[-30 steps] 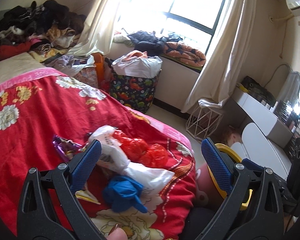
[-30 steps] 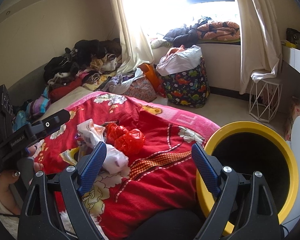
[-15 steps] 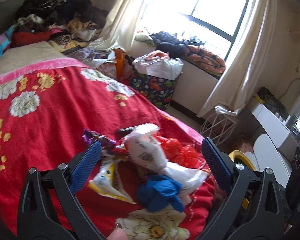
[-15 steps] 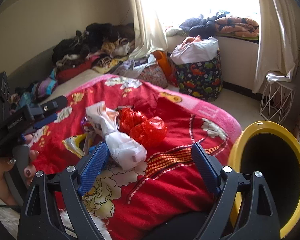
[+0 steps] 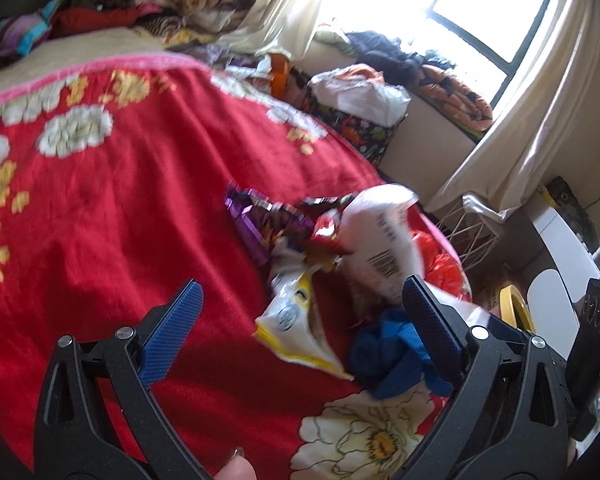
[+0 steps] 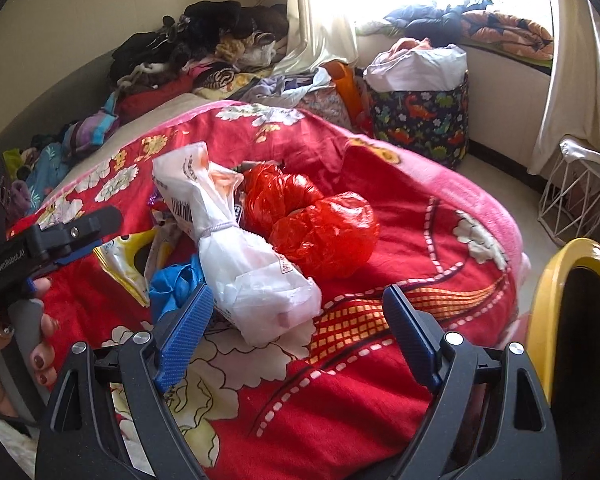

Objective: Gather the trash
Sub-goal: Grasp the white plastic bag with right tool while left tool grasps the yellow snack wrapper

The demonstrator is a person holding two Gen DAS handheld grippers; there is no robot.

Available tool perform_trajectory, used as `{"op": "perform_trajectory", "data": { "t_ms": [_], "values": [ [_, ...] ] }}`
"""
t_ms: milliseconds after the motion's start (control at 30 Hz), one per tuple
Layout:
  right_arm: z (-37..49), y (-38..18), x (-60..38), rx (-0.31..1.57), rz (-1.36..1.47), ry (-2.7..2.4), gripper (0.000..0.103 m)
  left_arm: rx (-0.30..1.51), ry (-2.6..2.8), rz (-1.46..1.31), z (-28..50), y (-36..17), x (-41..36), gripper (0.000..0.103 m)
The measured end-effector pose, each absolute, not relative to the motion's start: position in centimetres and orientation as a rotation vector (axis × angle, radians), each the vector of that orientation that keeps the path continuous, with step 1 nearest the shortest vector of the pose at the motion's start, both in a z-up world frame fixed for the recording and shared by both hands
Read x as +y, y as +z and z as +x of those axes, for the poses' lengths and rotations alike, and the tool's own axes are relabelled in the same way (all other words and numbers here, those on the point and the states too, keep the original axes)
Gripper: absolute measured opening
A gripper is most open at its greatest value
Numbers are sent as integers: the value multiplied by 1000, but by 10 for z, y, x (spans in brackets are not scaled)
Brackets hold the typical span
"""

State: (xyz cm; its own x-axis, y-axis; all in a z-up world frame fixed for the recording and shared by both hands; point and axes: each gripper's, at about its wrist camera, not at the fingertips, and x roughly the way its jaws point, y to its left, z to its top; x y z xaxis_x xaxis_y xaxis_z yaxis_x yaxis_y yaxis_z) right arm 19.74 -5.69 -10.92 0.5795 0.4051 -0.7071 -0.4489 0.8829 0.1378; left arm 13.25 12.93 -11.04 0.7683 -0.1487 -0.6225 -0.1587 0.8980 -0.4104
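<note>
A heap of trash lies on the red flowered blanket (image 6: 399,240): a knotted white plastic bag (image 6: 244,256), a red plastic bag (image 6: 311,220), a blue crumpled piece (image 6: 172,284), a yellow-edged white wrapper (image 6: 120,260) and a purple wrapper (image 5: 252,220). My right gripper (image 6: 296,332) is open, its jaws on either side of the white bag's near end. My left gripper (image 5: 300,332) is open and empty just above the yellow-edged wrapper (image 5: 296,324), with the blue piece (image 5: 395,356) by its right finger. The yellow-rimmed bin (image 6: 563,280) stands at the bed's right edge.
A dinosaur-print basket (image 6: 419,120) full of clothes stands by the window. A white wire stand (image 6: 571,196) is on the floor near the curtain. Clothes are piled at the bed's far end (image 6: 204,48). A white desk (image 5: 559,240) is on the right.
Both grippers have moved forward and down toward the trash heap, which now looks larger. The left view has swung left, so the heap sits more to its right. Both stay open.
</note>
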Motion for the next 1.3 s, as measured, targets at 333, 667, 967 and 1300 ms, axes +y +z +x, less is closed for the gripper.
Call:
{"op": "perform_trajectory", "data": {
  "t_ms": [333, 667, 967, 1300],
  "values": [
    [201, -114, -41, 816, -49, 571, 53, 773, -12, -486, 136, -128, 124, 56],
    [183, -103, -59, 780, 21, 595, 45, 814, -42, -452, 139, -132, 113, 25],
    [167, -91, -77, 750, 66, 609, 41, 760, -72, -420, 132, -108, 107, 19],
    [157, -70, -88, 715, 123, 632, 36, 679, -100, -391, 121, -73, 102, 16]
  ]
}}
